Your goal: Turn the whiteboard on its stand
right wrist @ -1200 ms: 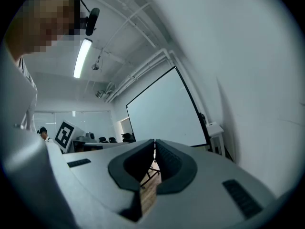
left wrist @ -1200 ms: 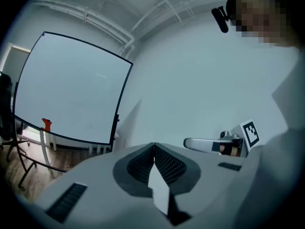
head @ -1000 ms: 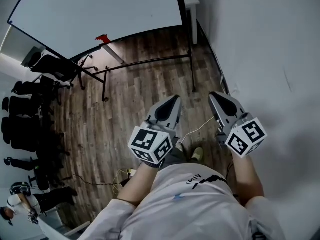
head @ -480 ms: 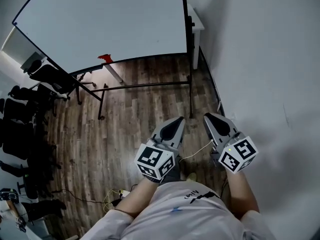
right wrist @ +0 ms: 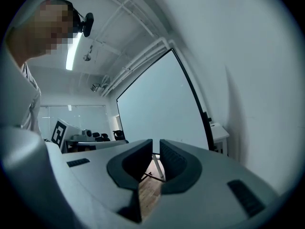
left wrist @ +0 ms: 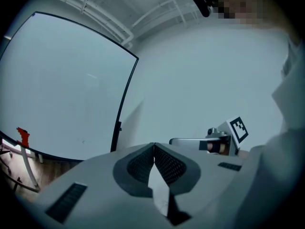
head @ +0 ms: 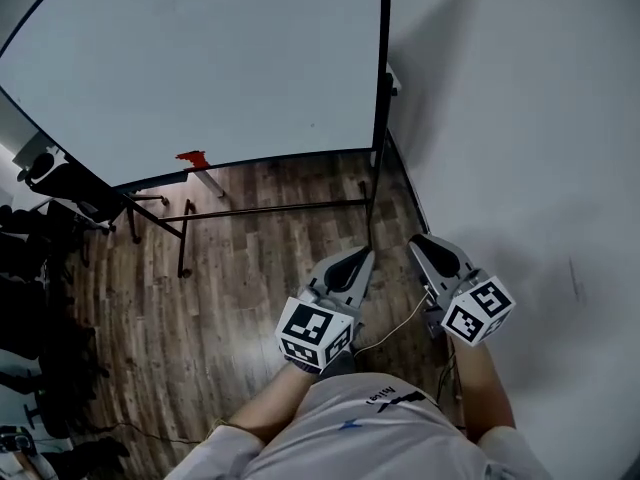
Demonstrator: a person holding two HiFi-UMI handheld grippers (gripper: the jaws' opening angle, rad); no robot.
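The whiteboard (head: 200, 58) looked much bigger than a moment before and filled most of the top of the head view, so the person had come closer to it. The red thing (head: 191, 158) on its bottom edge had slid lower in the picture. Fewer of the black chairs (head: 60, 183) showed at the left. Both grippers sat lower in the view than before.

The whiteboard stood upright on its black stand (head: 270, 208) on the wooden floor (head: 230, 268). Its white face looked toward the person. Its long side ran from left to right, and its right edge was close to the white wall (head: 520, 118).

The left gripper (head: 360, 255) was closed, with its tips pressed together and nothing between them. The right gripper (head: 421, 240) was just starting to open, with a thin gap between its jaws and nothing in the gap. Both grippers pointed at the whiteboard, but neither one touched it.
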